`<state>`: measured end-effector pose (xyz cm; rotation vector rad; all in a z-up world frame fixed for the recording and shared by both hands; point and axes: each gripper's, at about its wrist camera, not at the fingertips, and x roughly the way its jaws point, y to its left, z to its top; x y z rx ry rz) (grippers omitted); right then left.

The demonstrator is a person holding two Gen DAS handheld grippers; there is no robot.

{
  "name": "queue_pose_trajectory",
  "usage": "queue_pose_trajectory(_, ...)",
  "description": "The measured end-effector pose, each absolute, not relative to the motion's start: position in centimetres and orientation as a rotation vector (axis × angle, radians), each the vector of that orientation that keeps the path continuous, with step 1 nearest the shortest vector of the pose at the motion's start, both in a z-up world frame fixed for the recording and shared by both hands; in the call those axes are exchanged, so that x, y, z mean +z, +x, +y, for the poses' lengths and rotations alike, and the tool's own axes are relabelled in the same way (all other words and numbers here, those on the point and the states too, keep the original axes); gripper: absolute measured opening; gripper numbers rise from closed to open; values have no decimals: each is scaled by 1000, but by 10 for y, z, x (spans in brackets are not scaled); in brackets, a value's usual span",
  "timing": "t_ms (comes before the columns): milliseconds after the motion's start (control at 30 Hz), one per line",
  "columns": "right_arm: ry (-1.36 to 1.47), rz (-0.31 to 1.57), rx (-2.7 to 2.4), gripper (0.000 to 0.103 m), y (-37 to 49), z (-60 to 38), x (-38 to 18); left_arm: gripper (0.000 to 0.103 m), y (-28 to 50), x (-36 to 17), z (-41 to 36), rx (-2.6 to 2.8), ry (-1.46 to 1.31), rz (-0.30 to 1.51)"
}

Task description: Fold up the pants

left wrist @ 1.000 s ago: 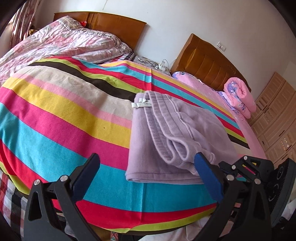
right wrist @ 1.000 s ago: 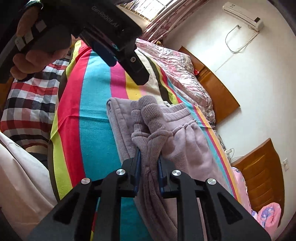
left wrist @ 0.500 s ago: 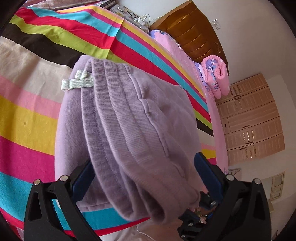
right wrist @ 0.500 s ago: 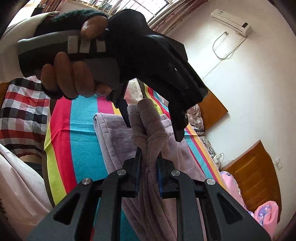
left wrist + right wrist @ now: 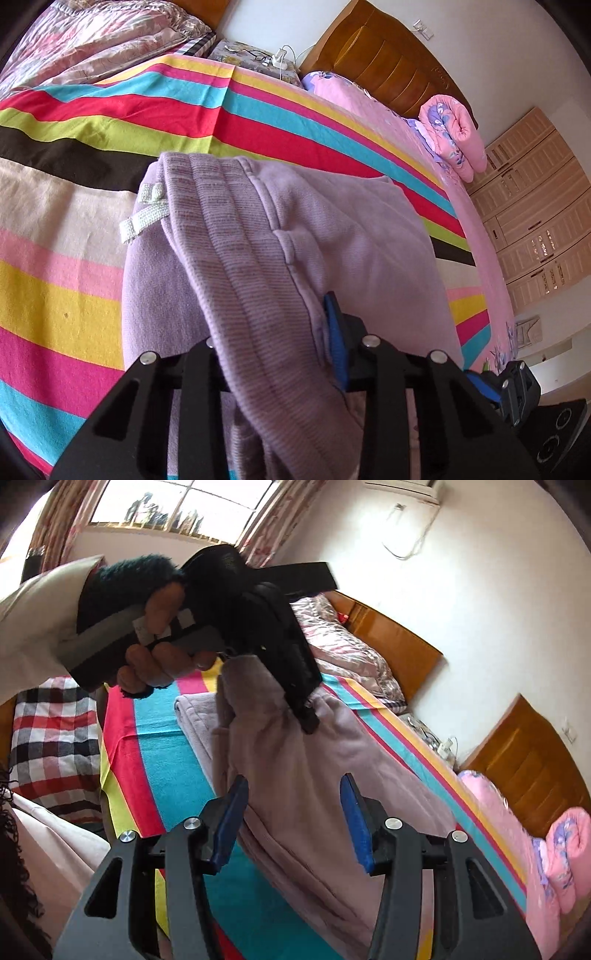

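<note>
Left wrist: my left gripper (image 5: 271,347) jaws clamp the pants (image 5: 332,236) ribbed waistband.
Right wrist: my right gripper (image 5: 291,812) jaws wide, empty.
Progress: pants folded over on bed (image 5: 74,280); final fold left.

I see bare striped sheet (image 5: 74,206) to the left of the lilac pants (image 5: 332,236) and beyond them, free to cross. On the far left a floral quilt (image 5: 96,40) blocks the way. My open right gripper (image 5: 291,816) has the raised pants fold and my left gripper (image 5: 280,653) directly ahead.
</note>
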<state>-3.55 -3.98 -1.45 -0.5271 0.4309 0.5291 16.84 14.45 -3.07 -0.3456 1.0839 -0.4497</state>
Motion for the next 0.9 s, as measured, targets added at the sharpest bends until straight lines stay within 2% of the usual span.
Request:
queue_pose_trajectory(67,-426,460,444,55,-40,-76,-17,34,167,-30,147,-447,-343,1082)
queue_pose_trajectory(267,-217,565,258,58,-42,-149,-49,36,165,-31,145,-430,-331,1096)
queue_pose_trajectory(467,-281,591,228,58,-37,-142,-68,39,165,-29,139,-403,-305,1106)
queue_pose_trajectory(700,-197,589,176,58,-35,-159,-71,40,166,-31,139,-394,-297,1112)
queue_pose_trajectory(800,-225,598,157,60,-30,-158,-73,31,162,-22,135,-400,-282,1083)
queue_pose_trajectory(867,-234,604,164,60,-27,-155,-74,23,157,1,130,-429,-269,1033)
queue_pose_trajectory(900,-234,602,165,60,-25,-153,-73,23,156,18,126,-456,-273,1005)
